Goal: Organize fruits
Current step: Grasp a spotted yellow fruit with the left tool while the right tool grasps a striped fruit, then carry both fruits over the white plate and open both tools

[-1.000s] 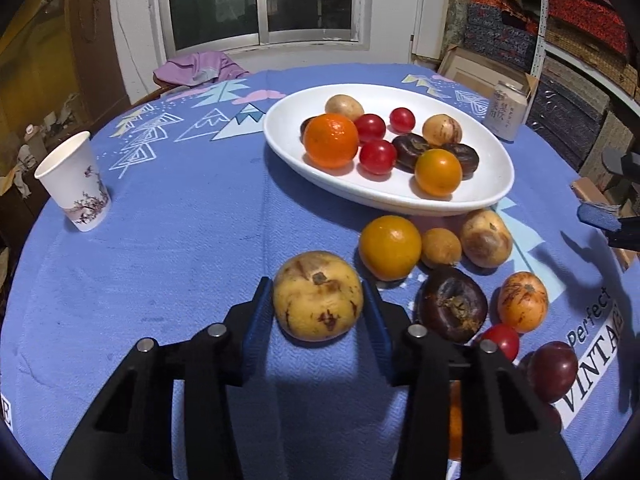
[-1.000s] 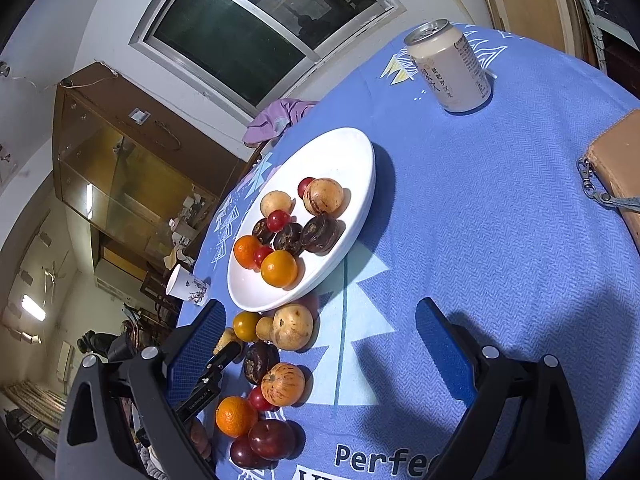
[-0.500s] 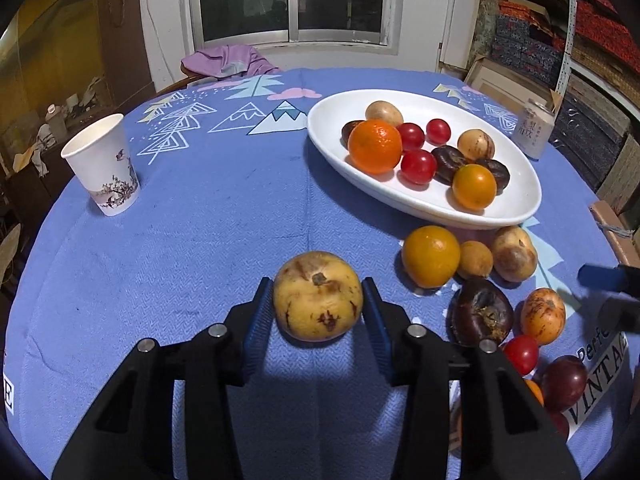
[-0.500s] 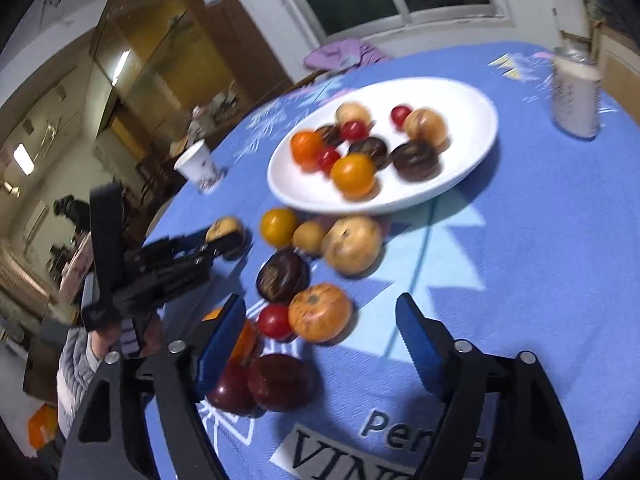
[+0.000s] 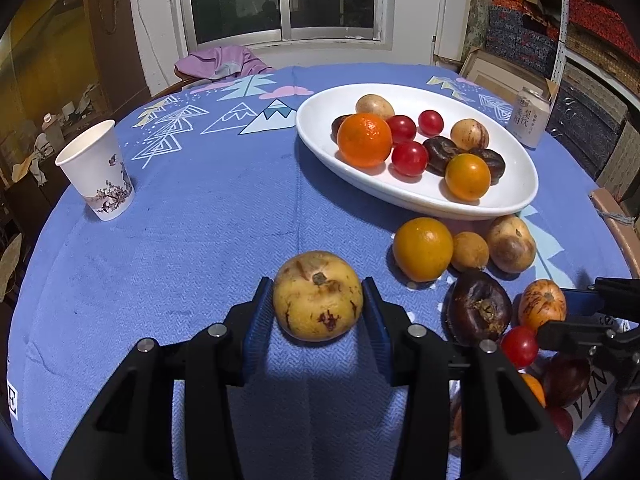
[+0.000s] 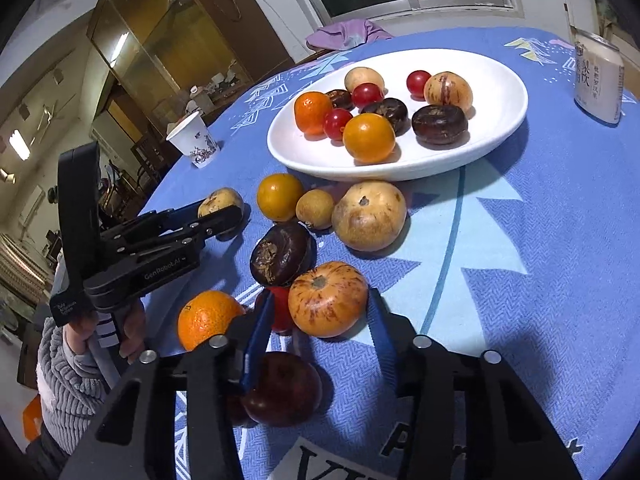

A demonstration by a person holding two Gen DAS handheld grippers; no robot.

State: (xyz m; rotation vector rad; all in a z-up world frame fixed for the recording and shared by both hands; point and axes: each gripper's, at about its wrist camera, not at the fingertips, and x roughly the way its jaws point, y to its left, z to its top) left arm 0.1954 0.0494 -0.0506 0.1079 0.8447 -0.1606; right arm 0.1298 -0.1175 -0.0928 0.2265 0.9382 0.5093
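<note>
Now the left gripper (image 5: 318, 304) has its blue pads pressed on both sides of a yellow spotted fruit (image 5: 318, 295), which sits low over the blue tablecloth (image 5: 208, 216) in open cloth, apart from the other loose fruit. To its left the cloth lies bare as far as the paper cup (image 5: 97, 170) near the table's edge. Over on the other side, the right gripper (image 6: 320, 316) is closing its jaws around an orange streaked fruit (image 6: 327, 298) resting on the cloth; the right pad meets its side, while the left pad sits between it and a red tomato (image 6: 280, 307), though whether that pad touches cannot be told. That fruit is hemmed in: a dark brown fruit (image 6: 281, 254) touches it above, with an orange (image 6: 208, 317) and a dark red fruit (image 6: 282, 390) near. Beyond the cluster stands the white oval dish (image 6: 496, 120), already holding fruit, with bare room toward its right rim. A drink can (image 6: 598, 76) stands beside the dish near the table's far edge.
</note>
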